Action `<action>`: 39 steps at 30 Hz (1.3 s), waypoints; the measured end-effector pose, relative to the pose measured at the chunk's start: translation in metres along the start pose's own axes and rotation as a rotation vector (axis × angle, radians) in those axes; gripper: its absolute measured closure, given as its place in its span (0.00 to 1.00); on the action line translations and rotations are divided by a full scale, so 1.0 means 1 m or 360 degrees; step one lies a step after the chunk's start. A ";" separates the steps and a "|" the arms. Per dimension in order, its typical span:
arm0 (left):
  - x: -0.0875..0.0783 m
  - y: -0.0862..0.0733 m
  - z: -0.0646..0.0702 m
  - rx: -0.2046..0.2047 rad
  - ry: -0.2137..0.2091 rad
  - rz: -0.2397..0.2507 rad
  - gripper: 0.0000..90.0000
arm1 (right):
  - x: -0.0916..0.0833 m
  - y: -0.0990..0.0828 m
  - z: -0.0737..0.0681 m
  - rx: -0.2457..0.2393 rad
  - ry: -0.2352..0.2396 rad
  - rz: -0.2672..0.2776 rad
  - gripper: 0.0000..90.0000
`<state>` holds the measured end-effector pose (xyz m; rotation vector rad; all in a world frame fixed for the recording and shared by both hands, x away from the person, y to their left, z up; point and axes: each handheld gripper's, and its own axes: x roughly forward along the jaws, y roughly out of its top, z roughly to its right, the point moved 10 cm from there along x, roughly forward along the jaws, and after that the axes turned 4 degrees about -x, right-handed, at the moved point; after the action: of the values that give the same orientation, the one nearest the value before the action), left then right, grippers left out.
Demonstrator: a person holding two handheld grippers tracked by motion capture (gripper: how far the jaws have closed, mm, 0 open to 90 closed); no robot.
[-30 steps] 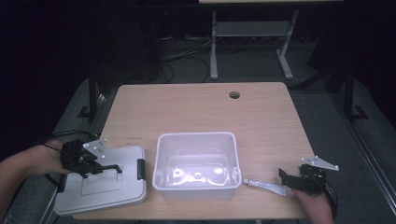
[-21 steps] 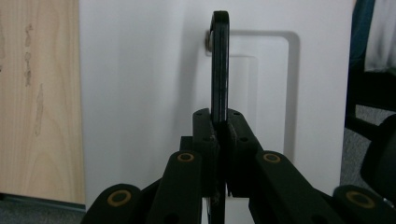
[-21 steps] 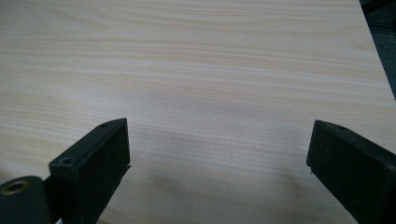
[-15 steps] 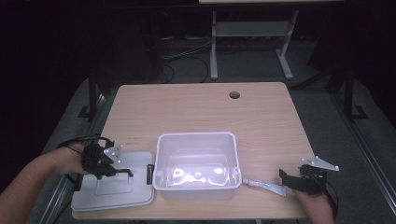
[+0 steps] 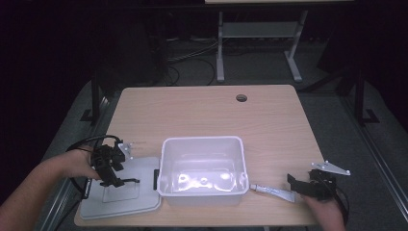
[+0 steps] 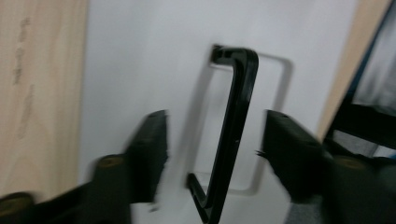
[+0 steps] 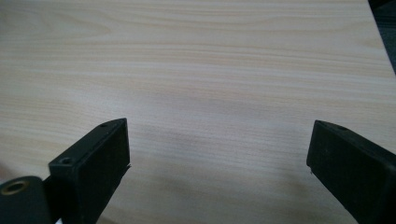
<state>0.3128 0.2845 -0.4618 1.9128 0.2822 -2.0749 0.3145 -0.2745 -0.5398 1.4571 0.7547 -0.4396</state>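
Observation:
A grey lid (image 5: 130, 202) with a black handle (image 5: 129, 181) lies flat at the table's front left corner, just left of the white tub (image 5: 166, 166). My left gripper (image 5: 114, 179) hangs over the lid. Its jaws have just been opening. In the left gripper view the handle (image 6: 233, 121) stands between the two spread jaws of the left gripper (image 6: 215, 123), and neither pad touches it. My right gripper (image 5: 308, 186) rests at the front right, open over bare wood in the right gripper view (image 7: 219, 135). A small silver tube (image 5: 273, 191) lies just left of it.
The tub stands empty at the front middle of the wooden table (image 5: 202, 115). A round cable hole (image 5: 241, 98) sits near the far edge. The lid's left side reaches the table's left edge. Cables and a metal stand (image 5: 260, 43) are on the floor behind.
The left gripper carried the lid to the right, toward the tub, and lowered it. Its jaws then opened and let go of the handle. The right gripper and the tube stayed put.

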 end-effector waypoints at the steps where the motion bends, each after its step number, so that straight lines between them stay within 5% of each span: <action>1: -0.001 0.002 0.001 0.0000 0.0009 0.0003 0.26 | 0.000 0.000 0.000 -0.0007 0.0004 -0.0008 0.06; 6: 0.002 0.008 0.006 0.0051 0.0083 0.0019 0.14 | 0.000 0.000 -0.003 -0.0071 0.0034 -0.0078 0.12; 13: -0.001 0.016 0.013 0.0089 0.0104 0.0100 0.15 | 0.000 0.001 0.002 -0.0139 0.0042 -0.0240 0.11; 17: -0.002 0.017 0.016 0.0094 0.0101 0.0114 0.15 | -0.002 0.001 0.007 -0.0239 0.0037 -0.0325 0.13; 24: -0.003 0.017 0.019 0.0110 0.0107 0.0121 0.15 | -0.007 -0.002 0.015 -0.0509 0.0059 -0.0497 0.15; 33: -0.002 0.021 0.022 0.0126 0.0109 0.0128 0.15 | -0.023 -0.006 0.012 -0.0949 0.0266 -0.0718 0.16; 39: -0.003 0.020 0.022 0.0125 0.0110 0.0129 0.15 | -0.028 -0.008 0.011 -0.1107 0.0393 -0.0851 0.16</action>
<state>0.2994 0.2579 -0.4558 2.0092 0.1383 -1.9987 0.2913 -0.2907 -0.5266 0.6488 1.3484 -0.3455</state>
